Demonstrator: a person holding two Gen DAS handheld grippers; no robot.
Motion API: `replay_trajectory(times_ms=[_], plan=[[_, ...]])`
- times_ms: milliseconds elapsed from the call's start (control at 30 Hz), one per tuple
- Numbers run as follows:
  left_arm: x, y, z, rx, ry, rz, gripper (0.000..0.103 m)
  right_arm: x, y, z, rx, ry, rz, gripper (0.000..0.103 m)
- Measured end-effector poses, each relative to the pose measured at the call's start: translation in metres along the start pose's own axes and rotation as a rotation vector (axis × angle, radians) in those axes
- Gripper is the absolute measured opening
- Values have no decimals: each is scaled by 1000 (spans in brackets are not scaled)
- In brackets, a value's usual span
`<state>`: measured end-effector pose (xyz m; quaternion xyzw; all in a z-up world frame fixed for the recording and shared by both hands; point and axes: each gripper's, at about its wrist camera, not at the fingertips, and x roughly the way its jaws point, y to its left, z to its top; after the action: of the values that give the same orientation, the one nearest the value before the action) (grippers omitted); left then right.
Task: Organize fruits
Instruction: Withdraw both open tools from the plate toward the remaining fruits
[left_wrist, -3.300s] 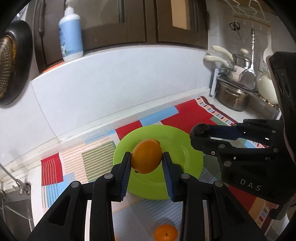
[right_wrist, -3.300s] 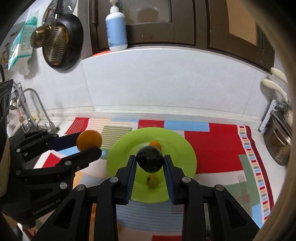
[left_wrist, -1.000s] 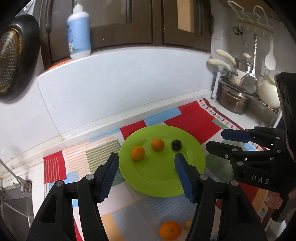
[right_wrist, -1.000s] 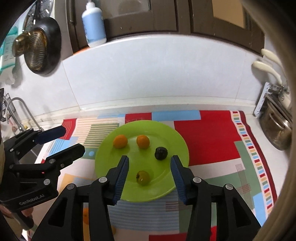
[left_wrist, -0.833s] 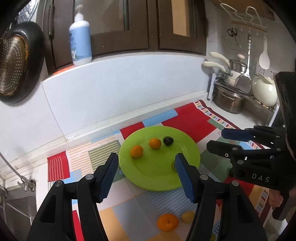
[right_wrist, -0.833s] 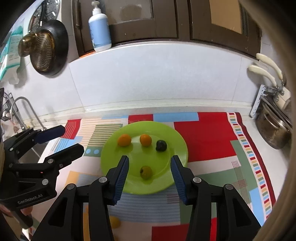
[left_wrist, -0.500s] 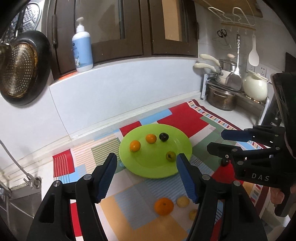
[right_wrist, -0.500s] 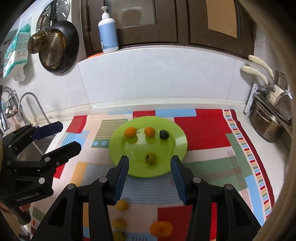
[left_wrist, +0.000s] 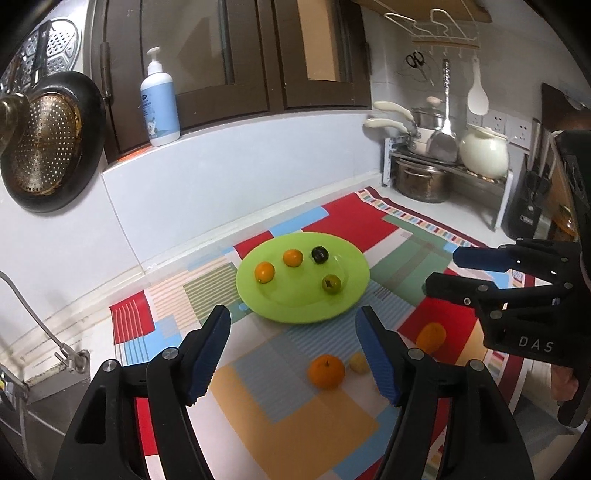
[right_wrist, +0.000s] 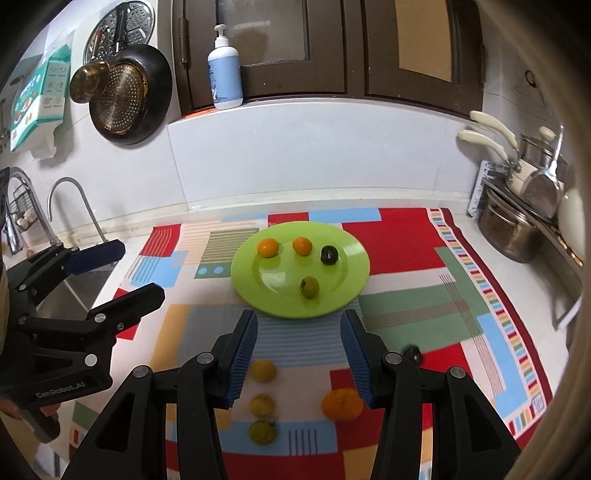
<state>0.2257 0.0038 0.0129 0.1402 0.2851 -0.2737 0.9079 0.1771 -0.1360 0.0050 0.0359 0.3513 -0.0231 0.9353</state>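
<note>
1 dark fruit (right_wrist: 412, 353) blurred, half-hidden by right claw (right_wrist: 298, 360)

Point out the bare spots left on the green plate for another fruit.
On the green plate, the near-left part is bare, bordered by the greenish fruit and the two oranges; so is the near-right rim below the dark fruit. The back row is crowded.
</note>
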Motion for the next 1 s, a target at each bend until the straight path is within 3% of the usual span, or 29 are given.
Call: replay_trajectory(times_ms=[500, 833, 1000], plan=[[0, 8, -20, 179, -12, -94, 70, -12, 26, -35, 127, 11, -107, 48], [25, 2, -34, 323, 15, -152, 70, -2, 34, -59, 169, 81, -175, 48], [41, 1, -44, 350, 58, -179, 70, 9, 41, -71, 174, 139, -160, 48]])
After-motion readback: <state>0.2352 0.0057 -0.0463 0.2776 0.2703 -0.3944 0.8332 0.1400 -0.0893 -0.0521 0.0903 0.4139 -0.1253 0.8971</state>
